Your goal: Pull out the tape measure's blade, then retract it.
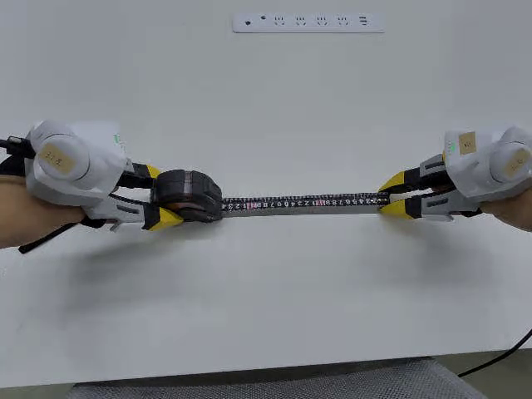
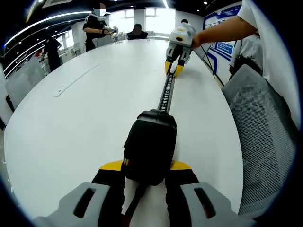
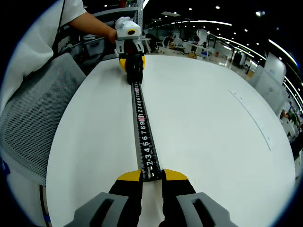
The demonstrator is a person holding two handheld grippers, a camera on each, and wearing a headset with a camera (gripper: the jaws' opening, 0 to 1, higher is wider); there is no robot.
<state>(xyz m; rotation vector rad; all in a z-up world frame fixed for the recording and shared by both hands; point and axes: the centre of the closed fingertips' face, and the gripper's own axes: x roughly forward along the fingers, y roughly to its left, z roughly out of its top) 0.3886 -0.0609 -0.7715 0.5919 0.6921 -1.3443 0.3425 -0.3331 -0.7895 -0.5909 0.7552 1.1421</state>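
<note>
A black tape measure case (image 1: 187,194) sits low over the white table, with my left gripper (image 1: 162,198) shut on it; the left gripper view shows the case (image 2: 150,144) held between the yellow-tipped jaws of that gripper (image 2: 147,166). Its dark blade (image 1: 303,202) with white numerals runs out to the right in a straight line. My right gripper (image 1: 391,194) is shut on the blade's end. In the right gripper view the blade (image 3: 141,130) stretches away from the right gripper (image 3: 151,176) toward the far case (image 3: 134,64).
A white power strip (image 1: 308,22) lies at the table's (image 1: 266,291) far edge. A grey mesh chair (image 1: 274,384) stands at the near edge. A black cable (image 1: 499,357) hangs at the lower right. People stand at the table's far end (image 2: 102,26).
</note>
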